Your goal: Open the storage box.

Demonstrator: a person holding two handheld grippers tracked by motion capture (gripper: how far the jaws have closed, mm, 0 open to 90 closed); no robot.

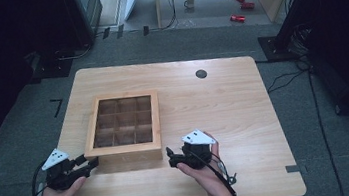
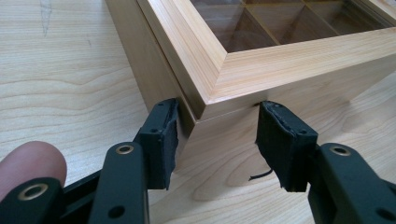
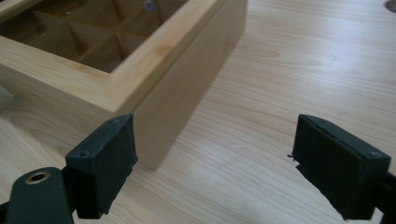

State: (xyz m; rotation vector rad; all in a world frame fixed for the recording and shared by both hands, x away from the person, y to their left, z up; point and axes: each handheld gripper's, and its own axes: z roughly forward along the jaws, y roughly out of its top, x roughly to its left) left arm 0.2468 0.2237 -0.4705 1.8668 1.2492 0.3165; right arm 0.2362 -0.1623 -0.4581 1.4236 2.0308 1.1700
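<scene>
Two black grippers were seen: the left gripper (image 1: 92, 162) and right gripper (image 1: 169, 157) were each topped by a grey three-cornered plate and trailed by a black cable. Brass-ringed holes were set into the jaws, and worn black pads (image 2: 164, 140) were fitted.

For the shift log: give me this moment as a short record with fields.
thing in hand: wooden compartment box with a windowed lid, shut
support: wooden table
left gripper: pads pressed on the box's near left corner, one on each face
right gripper: jaws wide, nothing between them, just off the box's near right corner
</scene>
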